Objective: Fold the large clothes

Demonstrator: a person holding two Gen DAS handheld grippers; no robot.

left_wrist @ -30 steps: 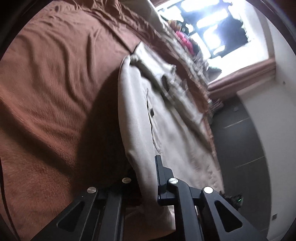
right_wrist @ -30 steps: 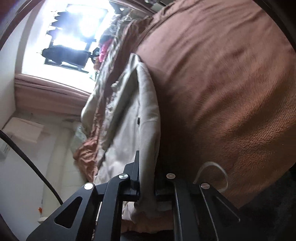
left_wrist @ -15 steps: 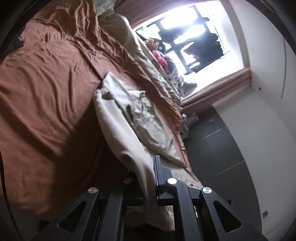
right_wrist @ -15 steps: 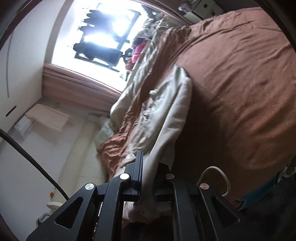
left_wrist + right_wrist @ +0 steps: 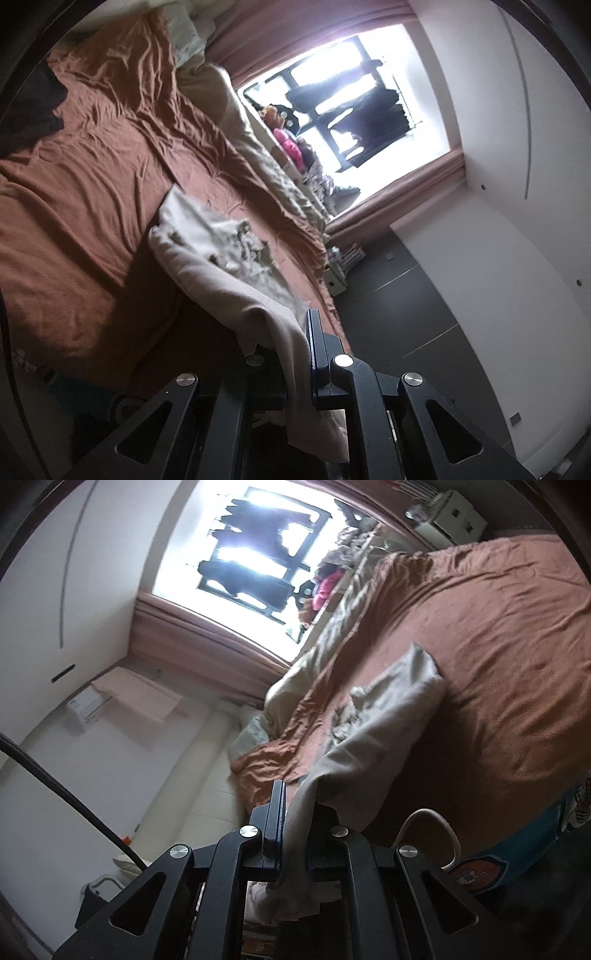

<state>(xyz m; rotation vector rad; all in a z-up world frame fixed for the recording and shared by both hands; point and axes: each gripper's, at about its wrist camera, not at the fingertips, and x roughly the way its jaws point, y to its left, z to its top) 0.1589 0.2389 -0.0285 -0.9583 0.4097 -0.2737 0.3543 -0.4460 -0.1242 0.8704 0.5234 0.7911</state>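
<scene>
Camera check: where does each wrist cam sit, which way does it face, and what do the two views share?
Left wrist: on the left gripper, rolled sideways, facing across the rust-brown bedspread toward the bright window; own fingers pinch the beige cloth garment.
Right wrist: on the right gripper, likewise rolled, facing the same window; own fingers pinch the garment.
Shared: garment, bedspread, window.

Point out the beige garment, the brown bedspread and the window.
beige garment (image 5: 207,273): left wrist view, the lifted fold near its middle.
brown bedspread (image 5: 85,184): left wrist view, bare wrinkled stretch.
window (image 5: 258,559): right wrist view, bright pane.
</scene>
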